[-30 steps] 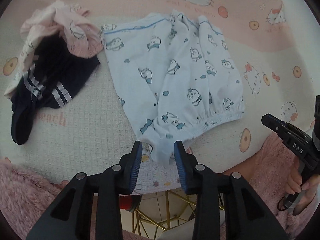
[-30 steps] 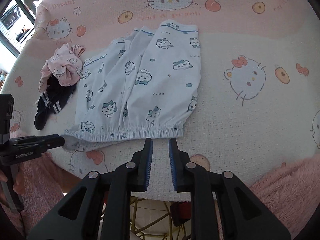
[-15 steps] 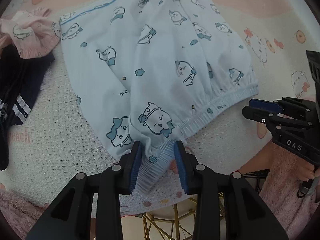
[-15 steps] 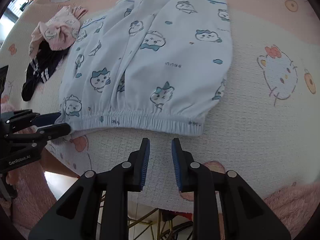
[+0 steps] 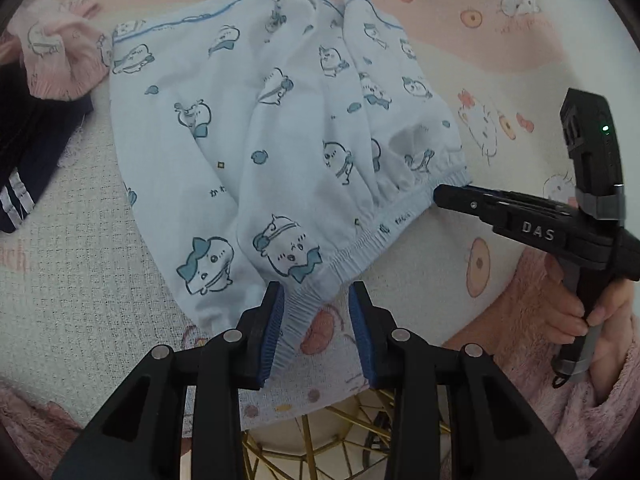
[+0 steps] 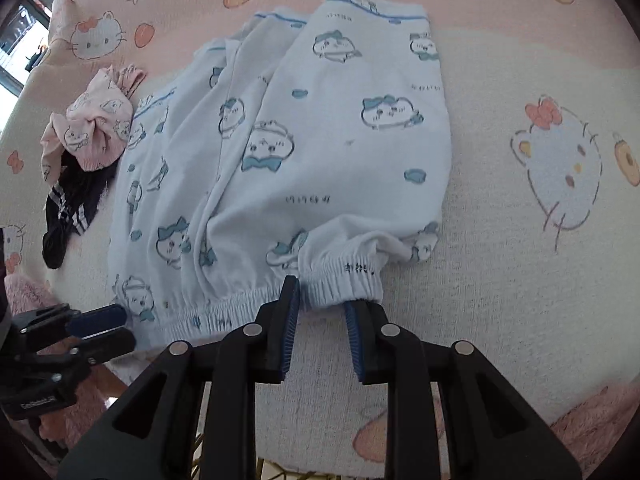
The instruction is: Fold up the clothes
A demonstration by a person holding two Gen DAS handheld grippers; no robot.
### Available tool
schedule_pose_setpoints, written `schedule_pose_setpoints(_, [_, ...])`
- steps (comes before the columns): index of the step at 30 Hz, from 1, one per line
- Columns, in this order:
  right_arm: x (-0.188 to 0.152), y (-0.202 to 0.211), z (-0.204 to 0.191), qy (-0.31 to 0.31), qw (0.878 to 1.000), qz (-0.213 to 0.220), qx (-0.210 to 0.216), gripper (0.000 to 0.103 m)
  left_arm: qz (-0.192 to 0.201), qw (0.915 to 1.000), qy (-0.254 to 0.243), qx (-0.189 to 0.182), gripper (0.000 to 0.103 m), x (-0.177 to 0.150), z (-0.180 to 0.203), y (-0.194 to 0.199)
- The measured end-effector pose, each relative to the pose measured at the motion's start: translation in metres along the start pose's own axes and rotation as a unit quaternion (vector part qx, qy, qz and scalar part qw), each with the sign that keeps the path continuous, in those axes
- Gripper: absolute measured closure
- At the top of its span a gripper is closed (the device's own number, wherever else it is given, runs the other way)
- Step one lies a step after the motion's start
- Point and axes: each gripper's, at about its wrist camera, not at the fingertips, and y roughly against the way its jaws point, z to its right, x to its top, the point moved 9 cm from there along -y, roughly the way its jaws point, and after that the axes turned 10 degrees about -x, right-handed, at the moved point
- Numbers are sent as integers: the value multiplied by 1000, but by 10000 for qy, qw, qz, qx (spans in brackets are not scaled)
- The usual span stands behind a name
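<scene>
Light blue shorts [image 5: 280,140] with a cartoon print lie flat on the pink cat-print blanket [image 5: 520,60], elastic waistband towards me. My left gripper [image 5: 318,320] is open, and the waistband's near left corner lies between its blue pads. In the right wrist view the shorts [image 6: 320,140] fill the middle. My right gripper [image 6: 322,312] is open, its fingertips at the bunched right end of the waistband [image 6: 344,276]. The right gripper [image 5: 452,196] also shows from the side in the left wrist view, and the left gripper [image 6: 100,324] shows in the right wrist view.
A crumpled pink garment [image 6: 96,132] and a dark navy striped garment [image 6: 68,208] lie left of the shorts. The table edge is right below both grippers, with gold wire legs [image 5: 320,440] underneath. A hand [image 5: 580,312] in a fluffy pink sleeve holds the right gripper.
Both grippers have moved forward to the waistband's two ends. The right gripper's fingers have spread wider, and the waistband's right end has bunched up in front of them.
</scene>
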Motion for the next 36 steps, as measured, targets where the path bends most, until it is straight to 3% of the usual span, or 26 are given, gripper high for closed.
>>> schedule_pose_setpoints(4, [-22,10,-7,289,9996,17,-12,80,-192,9991,-79,380,68,-12,-5,-11])
schedule_pose_setpoints(8, [-8,5,20,-149,9987,256,-423,80,4,9977,675,62,68,-22,-21,-2])
schedule_pose_setpoints(11, [3,22,49,-854,9948,530,-147,80,151,9920,1238,-177,68,-29,-32,6])
schedule_pose_setpoints(13, [5,29,66,-1297,9896,605,111,74,248,9861,1610,-336,68,-33,-40,11])
schedule_pose_setpoints(17, [4,11,65,-1493,9881,352,80,72,394,9720,2244,-581,68,-41,-54,20])
schedule_pose_setpoints(21, [7,25,67,-1367,9882,669,-158,72,222,9817,1883,-171,68,-47,-49,15])
schedule_pose_setpoints(23, [4,28,74,-1428,9876,621,-209,71,180,9854,1693,28,68,-49,-44,13])
schedule_pose_setpoints(26, [-9,29,81,-1653,9857,295,172,71,174,9877,1548,161,68,-53,-39,12])
schedule_pose_setpoints(29, [-26,38,82,-1492,9882,114,336,68,178,9882,1505,213,68,-56,-35,12])
schedule_pose_setpoints(33, [-27,51,97,-1816,9818,307,457,67,211,9861,1641,142,68,-57,-27,8])
schedule_pose_setpoints(36, [-15,33,98,-2083,9759,197,619,67,309,9794,1952,-408,68,-60,-22,9])
